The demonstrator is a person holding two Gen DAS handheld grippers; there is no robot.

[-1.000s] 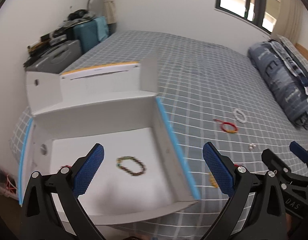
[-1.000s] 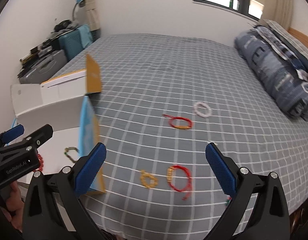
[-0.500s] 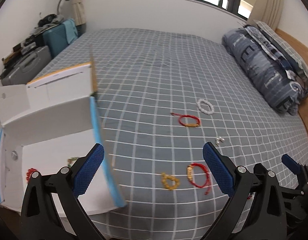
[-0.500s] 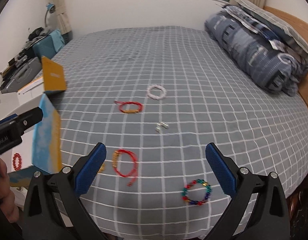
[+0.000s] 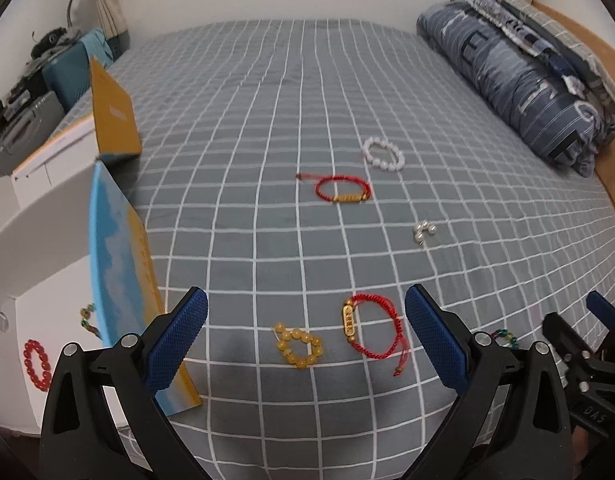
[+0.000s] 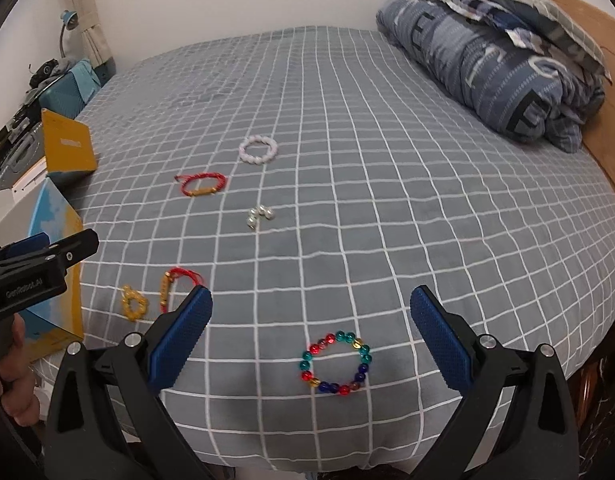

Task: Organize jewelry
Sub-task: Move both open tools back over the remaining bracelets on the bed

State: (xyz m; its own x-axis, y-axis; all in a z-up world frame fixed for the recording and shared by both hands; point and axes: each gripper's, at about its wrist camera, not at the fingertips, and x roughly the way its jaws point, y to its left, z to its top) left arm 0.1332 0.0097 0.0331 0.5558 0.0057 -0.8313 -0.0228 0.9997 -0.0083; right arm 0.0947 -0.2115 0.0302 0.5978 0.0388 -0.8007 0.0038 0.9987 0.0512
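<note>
**Both tools spread wide over the jewelry on the bed**

While we hold both tools above the near edge of the grey bed with its white-grid cover [image 5: 267, 208], neither grips anything. Our left tool [image 5: 306, 336] has its blue-padded fingers spread wide, and between them on the cover lie two pieces just beside each other — the yellow bead bracelet [image 5: 299, 349] and the red cord bracelet with a gold bar charm [image 5: 373, 330]. Our right tool [image 6: 310, 330] is likewise spread wide, with the multicoloured glass-bead bracelet [image 6: 336, 363] lying flat on the cover between its fingers, untouched.

Farther up the bed we see a second red cord bracelet with a gold tube [image 5: 342, 189], beyond it a white bead bracelet [image 5: 383, 155], and to the right a small cluster of pearly white beads [image 5: 423, 231], each well apart from the others.

At the left edge of the bed stands the open white cardboard box with blue and yellow outer sides [image 5: 119, 264], its yellow flap [image 5: 113, 118] raised. Inside it, on the white floor, rests a red bead bracelet [image 5: 37, 363]; a dark beaded piece [image 5: 87, 318] shows partly behind the box wall — we cannot tell more of it.

A folded blue patterned quilt [image 6: 491, 64] lies at the far right of the bed. In the right wrist view a hand [image 6: 11, 376] grips the left tool's handle.
</note>
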